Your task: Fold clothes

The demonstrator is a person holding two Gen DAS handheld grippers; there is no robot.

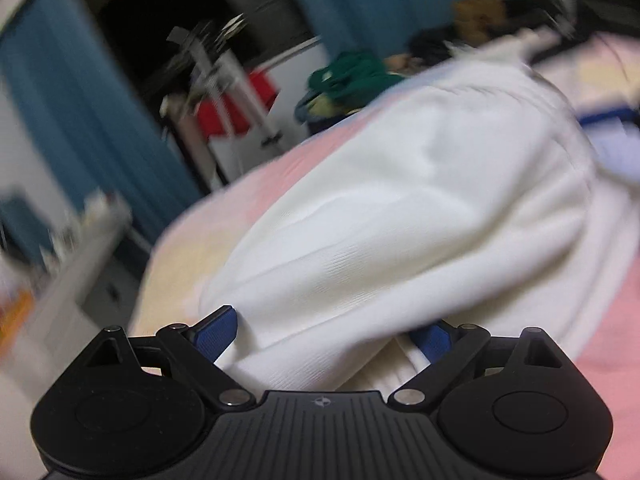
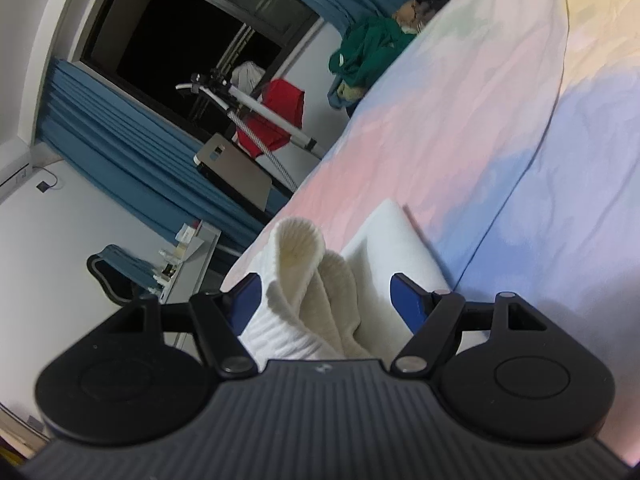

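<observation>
A white ribbed knit sweater [image 1: 400,208] lies rumpled on the pastel bed [image 2: 460,128], its cloth between the parted fingers of the left tool [image 1: 324,336] and right tool [image 2: 324,300].

A white ribbed knit garment [image 1: 400,208] lies rumpled on the pastel bedsheet [image 2: 460,128], its cuff [image 2: 300,248] upturned.
</observation>
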